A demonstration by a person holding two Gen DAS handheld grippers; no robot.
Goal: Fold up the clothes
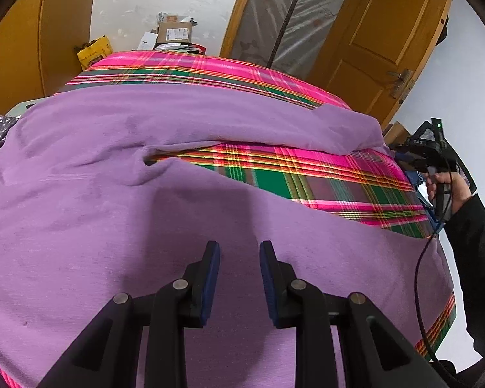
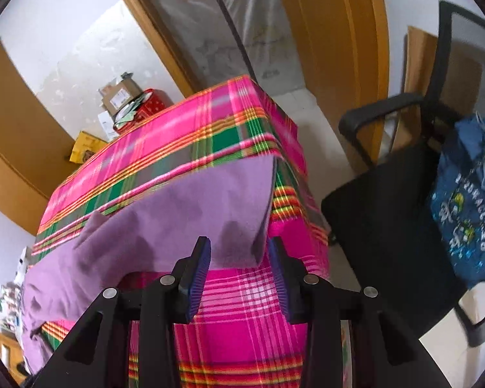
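A: Left wrist view first: where is the garment?

B: The purple top [image 1: 113, 213] lies spread over the plaid-covered counter [image 1: 323, 174]. Its body fills the frame from 9 o'clock down to 6, and one sleeve [image 1: 307, 126] runs out toward 2 o'clock, leaving a wedge of bare plaid between sleeve and body.

A: And the left tool?

B: The left tool [image 1: 239, 274] hangs over the body of the top with its jaws apart and nothing between them. I cannot tell whether the pads touch the cloth.

A: What about the other side?

B: In the right wrist view the right tool [image 2: 239, 268] also has its jaws apart, and the sleeve's cuff end [image 2: 239, 226] sits just ahead, at 12 o'clock, partly between the pads but not pinched. From there the sleeve runs along the counter away toward 9 o'clock.

A: So which hand is nearer?

B: The right, clearly. I judge the fold starts there: close on the cuff and carry it across toward the body, along the sleeve's long axis. An office chair [image 2: 388, 213] with a blue printed garment [image 2: 465, 207] on it stands at 3 o'clock, well apart.
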